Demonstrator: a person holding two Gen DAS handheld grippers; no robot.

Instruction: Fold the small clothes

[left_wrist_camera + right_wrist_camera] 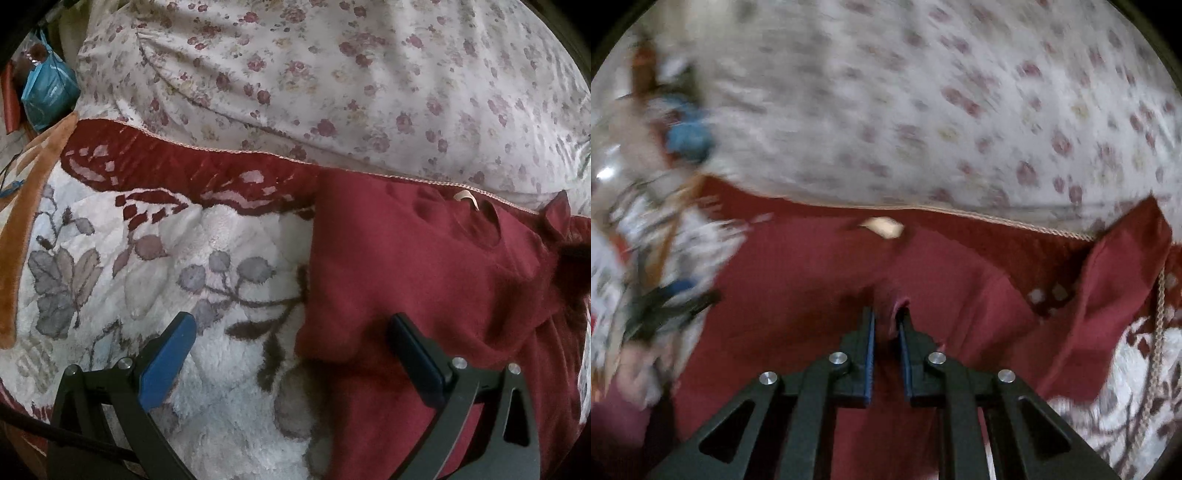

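The dark red shirt (424,280) lay spread on the plush floral blanket (221,258) of a bed, its neckline and pale label (468,197) pointing toward the rose-print duvet (369,74) beyond – a flat layout that suits folding, I judged, since the soft blanket gives the cloth a broad bed to be creased on. The shirt's left edge already ran straight, as though 1 side had been turned in, though that is only a reading of how it lay.

The left tongs (291,354) stood wide apart and gripped nothing; 1 blue pad (168,363) hovered over the bare blanket and the other over the shirt's lower left part, straddling its edge. Whether either pad touched the fabric could not be told.

The right tongs (886,321) were nearly closed, with a raised ridge of the red shirt pinched between the 2 fingers near the garment's middle – probably to lift that part and carry it over. The right view was smeared with motion blur, so finer detail was lost. At far left sat a blue bag (46,96)
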